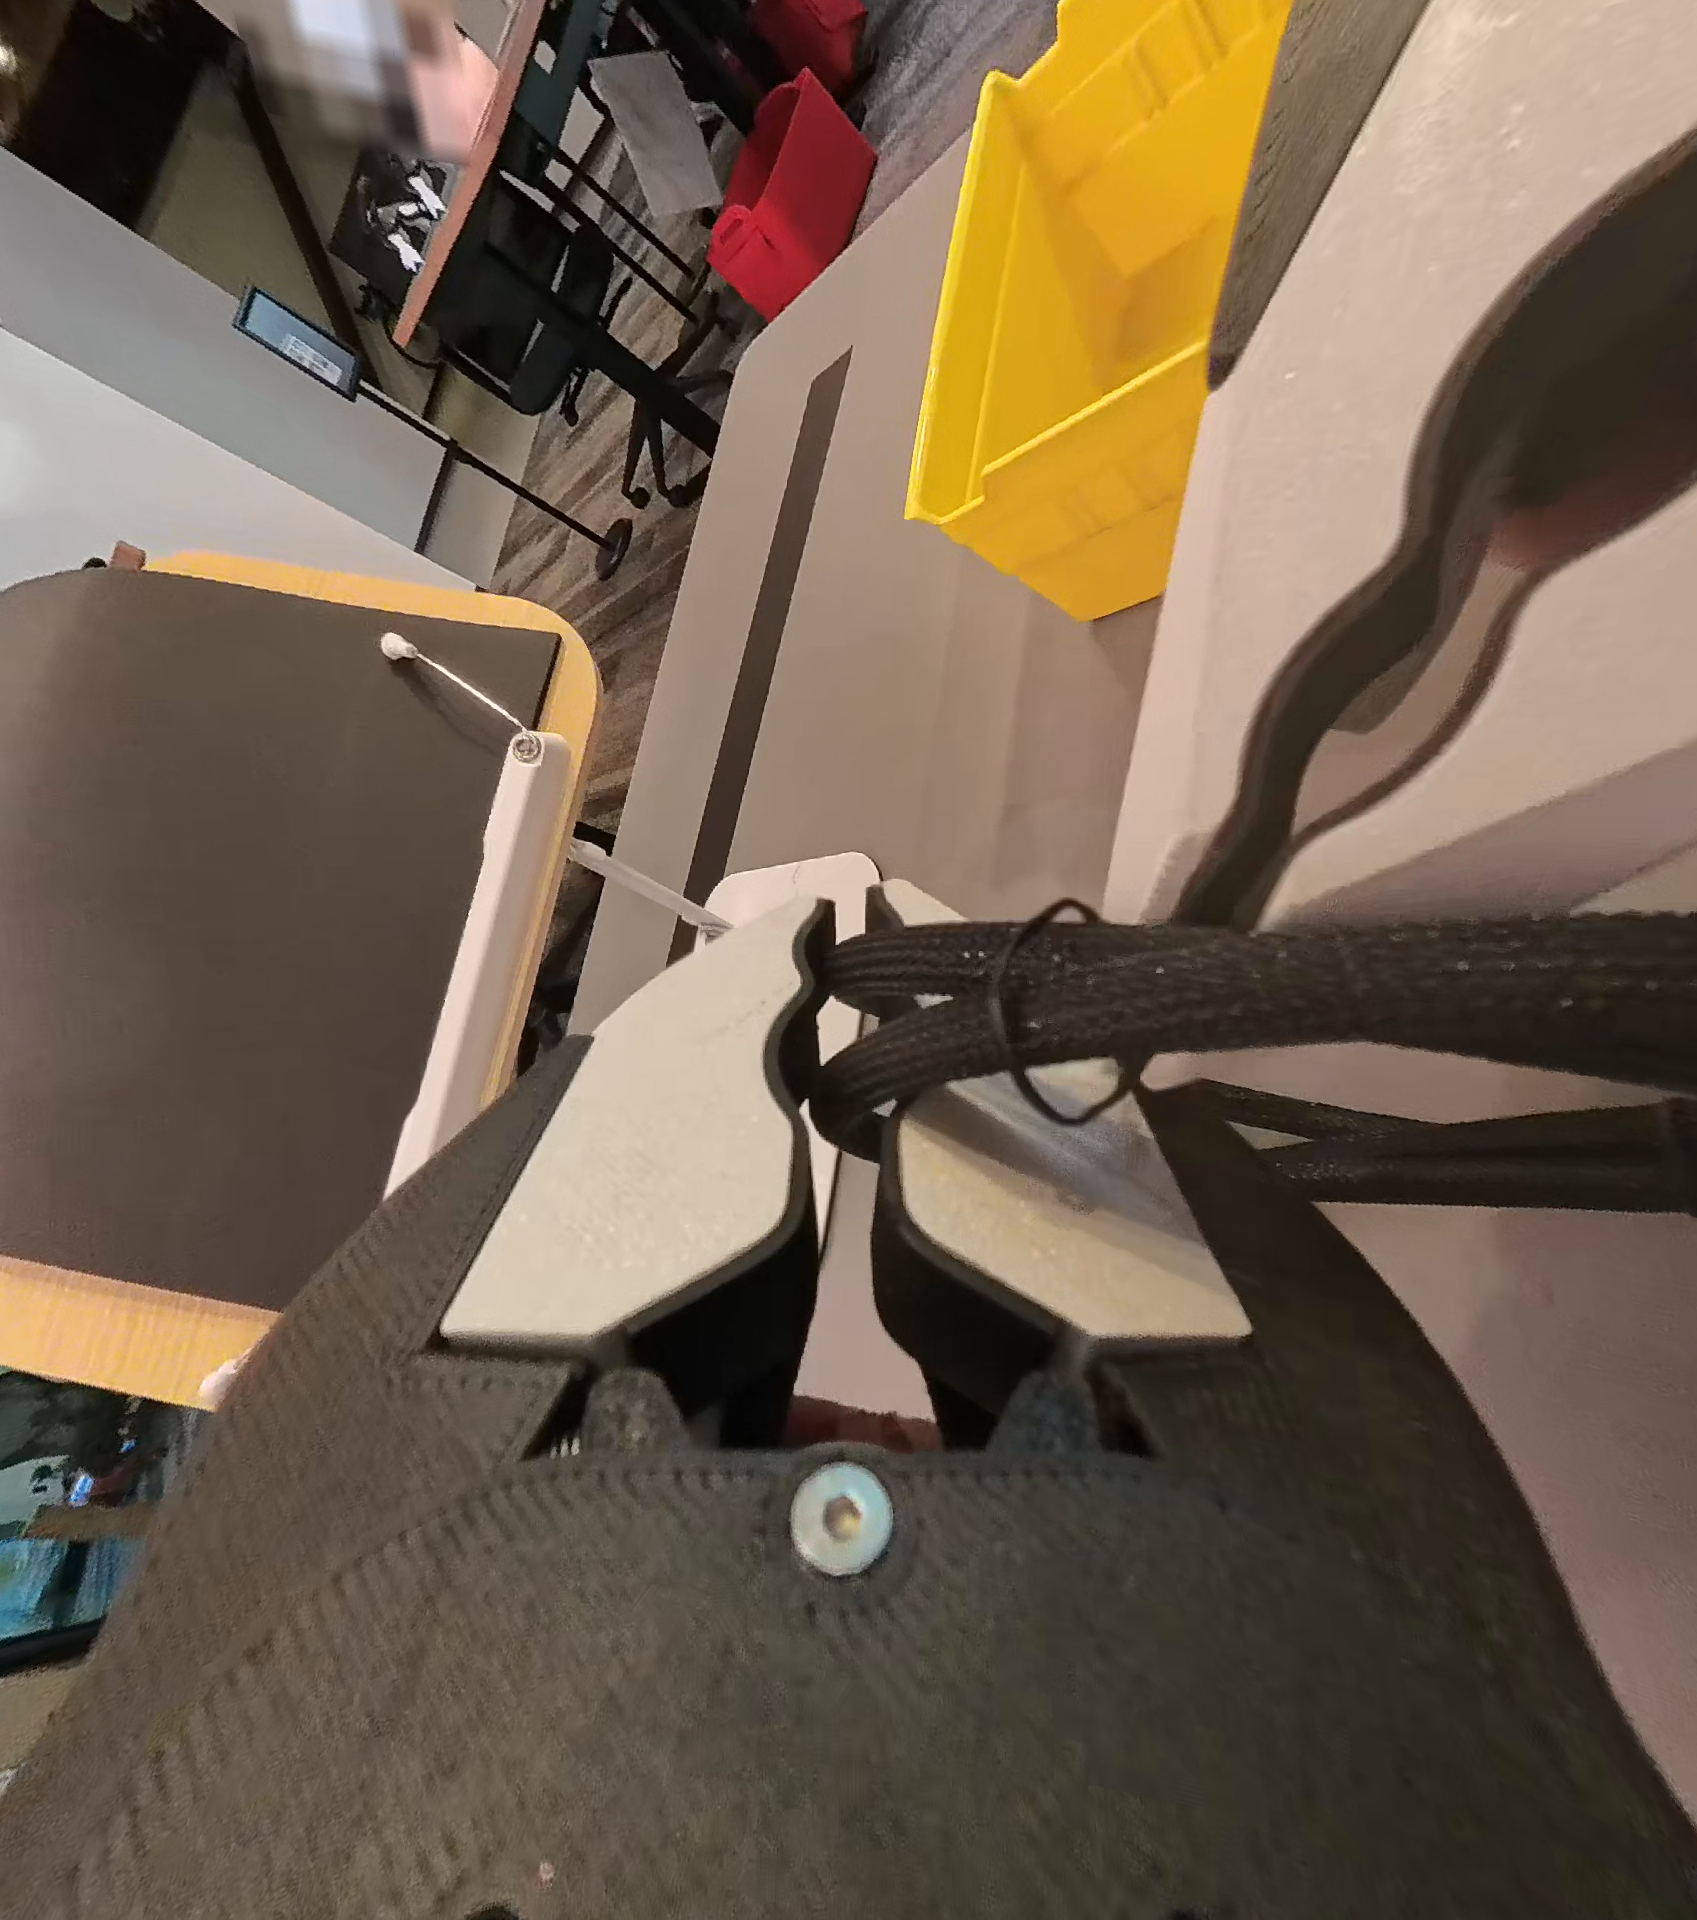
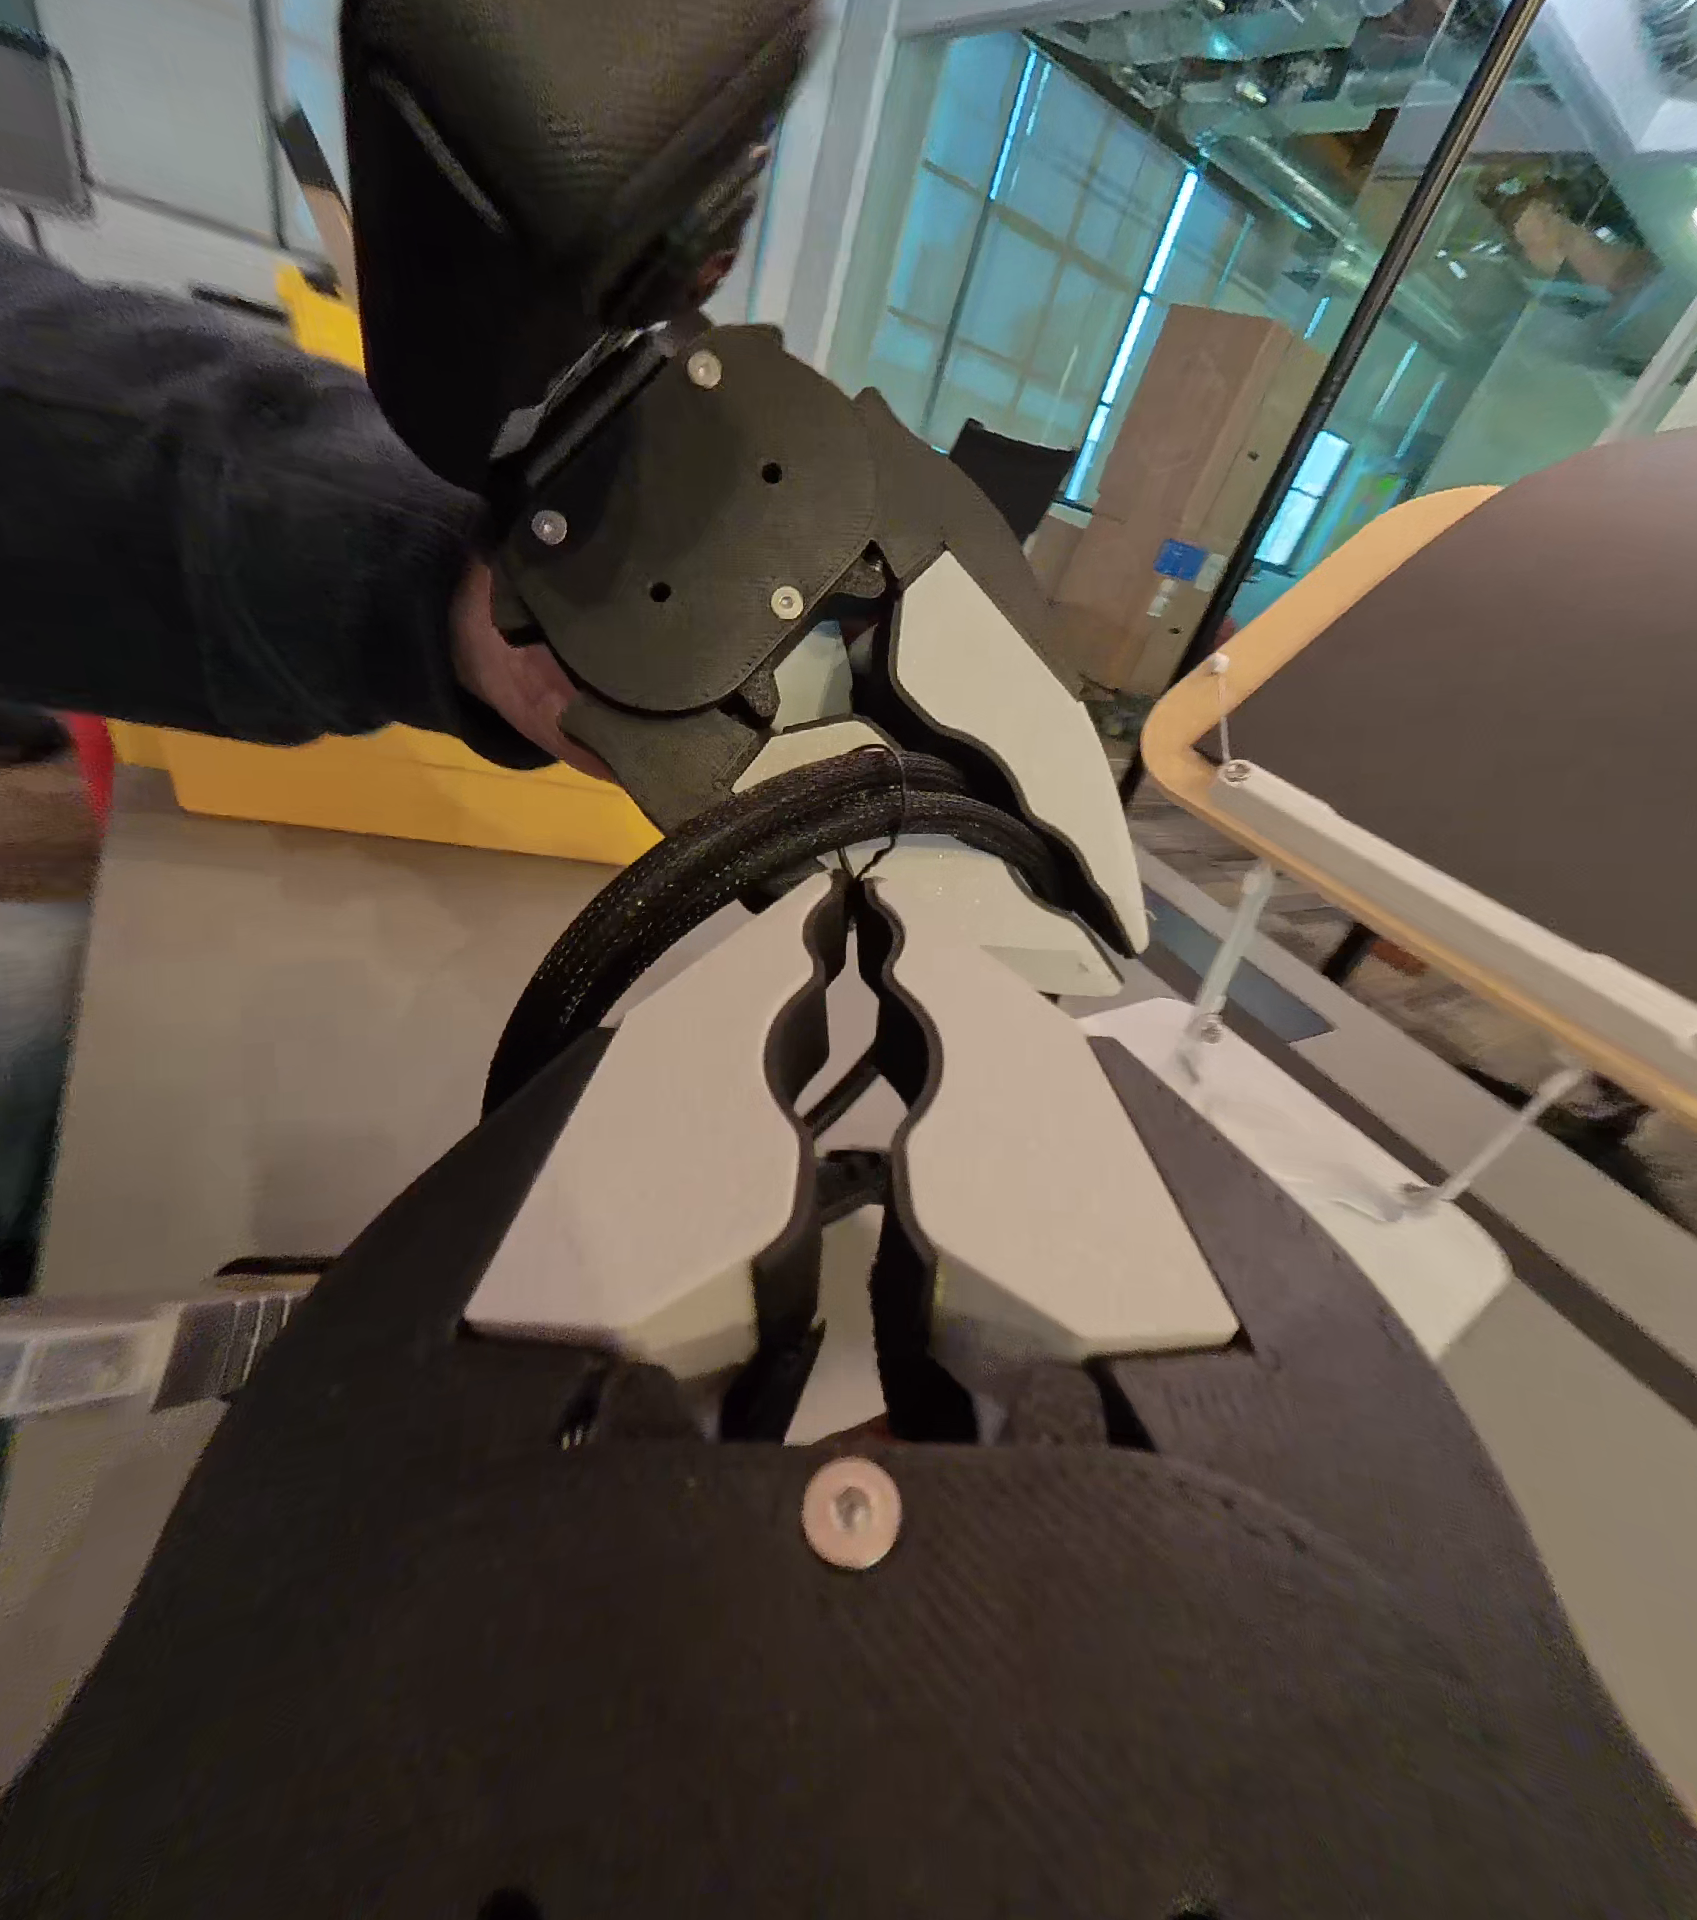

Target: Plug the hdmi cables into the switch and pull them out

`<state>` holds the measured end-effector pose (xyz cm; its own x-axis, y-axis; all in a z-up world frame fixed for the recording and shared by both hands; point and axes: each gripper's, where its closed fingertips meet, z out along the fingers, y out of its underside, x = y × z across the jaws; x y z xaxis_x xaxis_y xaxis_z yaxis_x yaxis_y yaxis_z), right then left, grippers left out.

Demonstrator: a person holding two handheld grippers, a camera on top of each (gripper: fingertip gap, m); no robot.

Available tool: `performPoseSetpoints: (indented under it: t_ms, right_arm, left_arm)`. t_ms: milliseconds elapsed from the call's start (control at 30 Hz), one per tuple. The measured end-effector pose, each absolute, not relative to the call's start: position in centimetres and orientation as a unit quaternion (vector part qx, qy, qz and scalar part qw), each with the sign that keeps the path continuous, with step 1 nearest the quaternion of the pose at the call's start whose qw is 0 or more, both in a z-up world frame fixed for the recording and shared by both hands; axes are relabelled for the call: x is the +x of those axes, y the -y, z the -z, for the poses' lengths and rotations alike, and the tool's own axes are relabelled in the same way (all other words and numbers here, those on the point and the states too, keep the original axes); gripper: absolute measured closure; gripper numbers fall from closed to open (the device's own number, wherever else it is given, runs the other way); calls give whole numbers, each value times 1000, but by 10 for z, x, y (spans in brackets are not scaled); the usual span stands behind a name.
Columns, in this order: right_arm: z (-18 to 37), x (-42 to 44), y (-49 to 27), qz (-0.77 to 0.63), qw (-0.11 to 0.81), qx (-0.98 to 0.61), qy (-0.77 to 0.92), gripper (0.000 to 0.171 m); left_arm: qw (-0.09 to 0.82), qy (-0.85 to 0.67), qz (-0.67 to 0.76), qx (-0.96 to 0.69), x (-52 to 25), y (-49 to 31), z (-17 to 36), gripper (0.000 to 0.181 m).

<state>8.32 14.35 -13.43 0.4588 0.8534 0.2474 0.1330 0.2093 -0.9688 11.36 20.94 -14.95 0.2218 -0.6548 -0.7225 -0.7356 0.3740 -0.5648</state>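
My left gripper (image 1: 849, 920) is shut on a bundle of black braided cables (image 1: 1239, 987), which runs off to the right. A thin black tie (image 1: 1015, 997) is looped around the bundle. In the right wrist view my right gripper (image 2: 856, 904) is shut, and its tips pinch the tail of the tie (image 2: 901, 800) just under the cable bundle (image 2: 678, 883). The left gripper (image 2: 1114, 961) shows above it, held by a hand, clamped on the same bundle. The switch and the cable plugs are not in view.
A yellow bin (image 1: 1062, 343) stands on the grey table (image 1: 927, 675) and also shows in the right wrist view (image 2: 387, 779). A white bracket (image 2: 1343, 1174) with thin rods lies on the table. A dark board with a wooden edge (image 2: 1550, 644) stands close beside it. A dark sleeve (image 2: 148, 499) fills the left.
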Motion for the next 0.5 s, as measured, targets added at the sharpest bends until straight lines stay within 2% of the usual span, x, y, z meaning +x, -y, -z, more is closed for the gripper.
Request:
performPoseSetpoints:
  t_ms: [167,500]
  right_arm:
    - [129,83,-136,-408,586,-575,400,171]
    - [113,92,-123,-684,406,-547,261,171]
  left_arm:
    - [566,-624,-36,-538,115,-203,142,177]
    - [620,-610,-35,-492,114,-193,121,177]
